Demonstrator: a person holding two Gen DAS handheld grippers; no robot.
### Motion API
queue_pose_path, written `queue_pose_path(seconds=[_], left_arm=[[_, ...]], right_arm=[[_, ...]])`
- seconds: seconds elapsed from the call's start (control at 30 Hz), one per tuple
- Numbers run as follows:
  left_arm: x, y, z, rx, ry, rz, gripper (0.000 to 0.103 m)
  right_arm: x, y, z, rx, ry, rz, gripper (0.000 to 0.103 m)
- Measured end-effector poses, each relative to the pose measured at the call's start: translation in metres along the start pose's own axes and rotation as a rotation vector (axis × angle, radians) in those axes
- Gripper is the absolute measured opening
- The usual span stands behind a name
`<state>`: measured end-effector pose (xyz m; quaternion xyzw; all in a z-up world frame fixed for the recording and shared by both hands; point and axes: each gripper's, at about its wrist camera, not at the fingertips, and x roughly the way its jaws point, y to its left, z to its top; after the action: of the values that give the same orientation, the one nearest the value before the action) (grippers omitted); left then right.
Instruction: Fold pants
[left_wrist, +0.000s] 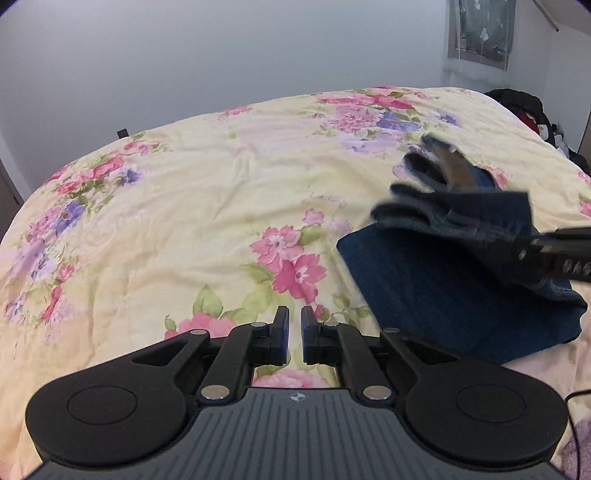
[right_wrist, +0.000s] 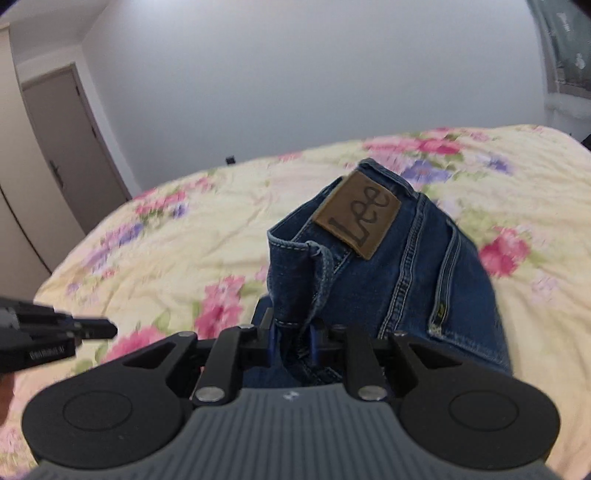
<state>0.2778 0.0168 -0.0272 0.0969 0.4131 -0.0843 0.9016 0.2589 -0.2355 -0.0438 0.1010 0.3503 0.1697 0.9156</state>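
Dark blue jeans (left_wrist: 436, 291) lie partly folded on the flowered bedspread at the right of the left wrist view. My right gripper (right_wrist: 291, 332) is shut on the jeans' waistband (right_wrist: 295, 273) and holds it lifted above the bed; the brown Lee patch (right_wrist: 356, 218) faces the camera. In the left wrist view the lifted waistband (left_wrist: 461, 206) hangs over the folded part, with the right gripper (left_wrist: 532, 247) coming in from the right edge. My left gripper (left_wrist: 294, 321) is nearly shut and empty, just above the bedspread left of the jeans. It also shows in the right wrist view (right_wrist: 107, 328).
The yellow flowered bedspread (left_wrist: 184, 206) covers the whole bed. A pile of dark clothes (left_wrist: 535, 114) sits at the far right beyond the bed. A door (right_wrist: 70, 147) stands at the left wall. A black cable (left_wrist: 580, 398) runs at the lower right.
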Motion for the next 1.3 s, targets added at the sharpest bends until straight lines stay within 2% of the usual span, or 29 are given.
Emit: queue_pose_path(seconds=[0.1,0.17,0.3,0.37,0.47,0.57,0.7,0.8,0.9,0.93,1.07,1.2,1.3], left_arm=[[-0.001,0.007,-0.008,0.044,0.025,0.016,0.014],[-0.004,0.012,-0.011,0.058,0.034,0.017,0.015],[-0.004,0.023,-0.011,0.003,0.035,-0.011,0.021],[-0.001,0.026,-0.011,-0.021,0.045,-0.017,0.024],[0.003,0.026,-0.012,-0.029,0.082,-0.017,0.029],[0.002,0.025,-0.013,-0.015,0.107,-0.013,0.031],[-0.004,0.023,-0.014,0.017,0.106,0.000,0.042],[-0.005,0.022,-0.012,0.014,0.106,-0.004,0.043],[-0.004,0.019,-0.010,0.009,0.106,-0.011,0.043],[-0.004,0.018,-0.009,0.009,0.104,-0.018,0.043],[-0.005,0.016,-0.003,-0.030,0.066,-0.089,0.043],[0.008,0.021,0.004,-0.173,0.032,-0.203,0.044],[0.027,0.023,0.010,-0.286,0.025,-0.277,0.045]], right_arm=[[0.042,0.018,-0.030,-0.044,0.160,-0.031,0.012],[0.061,0.020,-0.044,-0.060,0.214,-0.042,0.012],[0.076,0.026,-0.053,-0.119,0.259,-0.068,0.015],[0.077,0.032,-0.054,-0.171,0.271,-0.073,0.023],[0.074,0.047,-0.059,-0.249,0.282,-0.074,0.031],[0.067,0.054,-0.061,-0.287,0.279,-0.077,0.033],[0.057,0.052,-0.057,-0.267,0.296,-0.035,0.035],[0.045,0.051,-0.048,-0.245,0.307,0.031,0.042],[0.039,0.046,-0.042,-0.157,0.359,0.141,0.040],[0.038,0.046,-0.041,-0.132,0.369,0.150,0.040],[0.023,0.044,-0.030,-0.181,0.313,0.099,0.040],[0.009,0.015,-0.009,-0.144,0.238,0.045,0.040],[0.009,-0.012,0.006,-0.124,0.209,-0.048,0.037]])
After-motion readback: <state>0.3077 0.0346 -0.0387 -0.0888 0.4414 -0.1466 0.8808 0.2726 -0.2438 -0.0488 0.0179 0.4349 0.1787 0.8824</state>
